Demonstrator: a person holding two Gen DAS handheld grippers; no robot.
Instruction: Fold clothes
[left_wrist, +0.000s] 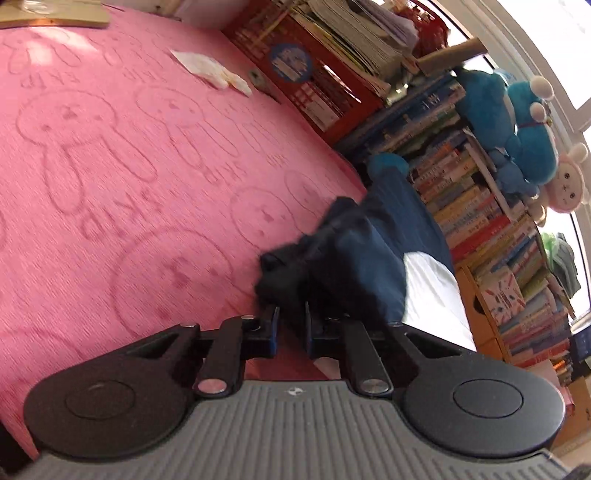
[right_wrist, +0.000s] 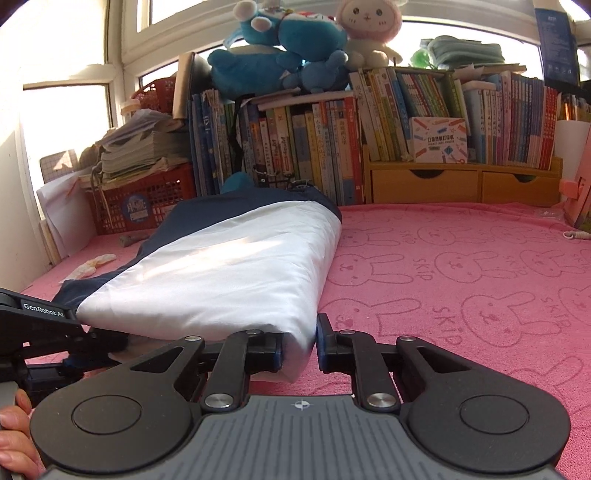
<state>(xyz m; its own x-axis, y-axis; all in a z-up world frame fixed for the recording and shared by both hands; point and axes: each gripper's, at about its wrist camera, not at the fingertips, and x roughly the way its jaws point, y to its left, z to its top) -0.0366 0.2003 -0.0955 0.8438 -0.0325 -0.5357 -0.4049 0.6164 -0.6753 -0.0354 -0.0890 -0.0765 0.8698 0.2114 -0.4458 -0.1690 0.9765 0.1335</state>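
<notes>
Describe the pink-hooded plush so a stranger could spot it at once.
Find the row of books behind the pink bedspread. Plush toys sit on top; beside the blue plush toys sits the pink-hooded plush, the only cream-coloured one, with a pink hood.

A pink cover (right_wrist: 461, 266) embossed with rabbits and the word SKIP spreads over the whole surface. Along its far edge stands a row of upright books (right_wrist: 306, 147), with a wooden shelf (right_wrist: 461, 181) holding two drawers under the right part. On top of the books sit blue plush toys (right_wrist: 280, 48) and a pink-and-white plush rabbit (right_wrist: 369, 33), touching one another, with folded green cloth (right_wrist: 465, 48) further right. At the left a red plastic crate (right_wrist: 144, 203) carries a stack of papers (right_wrist: 144, 147). Crumpled tissue (right_wrist: 92, 266) lies on the cover near the crate. Bright windows (right_wrist: 66, 55) stand behind.
</notes>
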